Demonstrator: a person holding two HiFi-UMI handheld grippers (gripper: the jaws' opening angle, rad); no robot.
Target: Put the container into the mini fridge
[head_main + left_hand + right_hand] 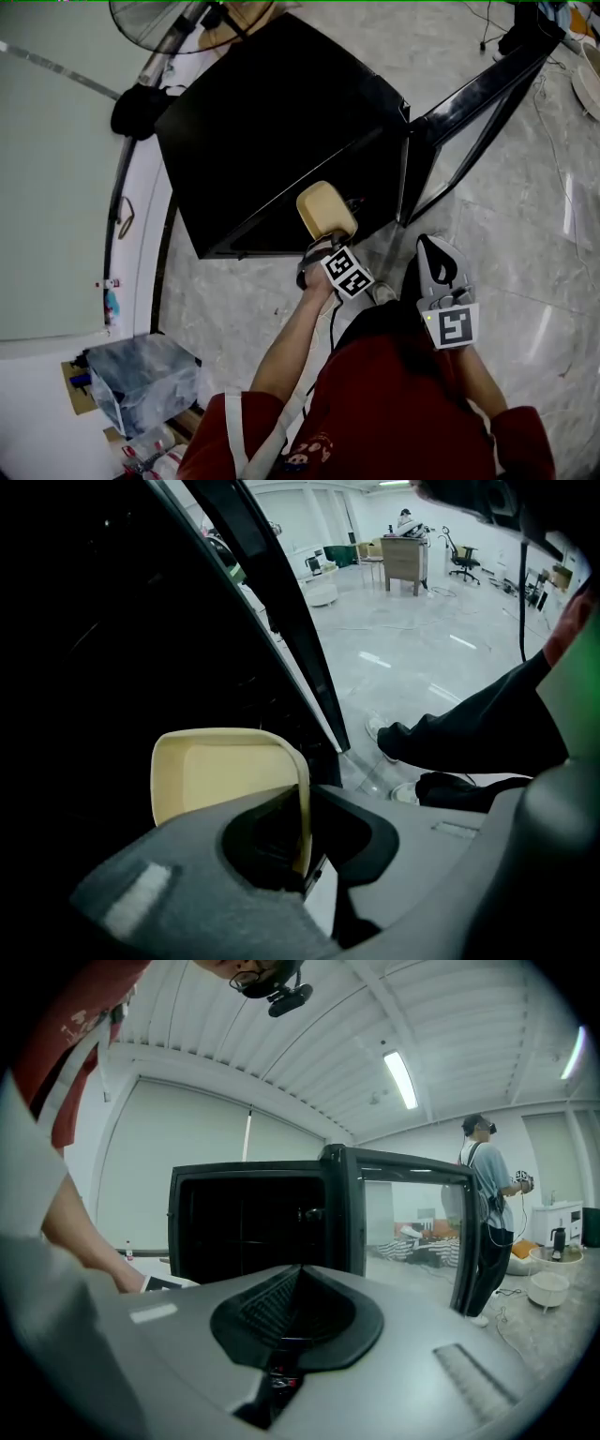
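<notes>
A pale marble floor [534, 234] carries the black fridge [281, 112], its door [469, 108] open. The left claw [328, 244] pinches the beige container [324, 206] by its rim, just at the opening; best to carry it in level, clear of the frame, before letting go. The right claw [433, 258] is closed and empty.

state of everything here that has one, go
black mini fridge: open, inside dark
glass-panelled fridge door: swung wide open
cream plastic container: pinched by one edge, held at the fridge's open front
left gripper: jaws shut on the container's edge
right gripper: jaws shut, nothing between them, held back from the fridge
</notes>
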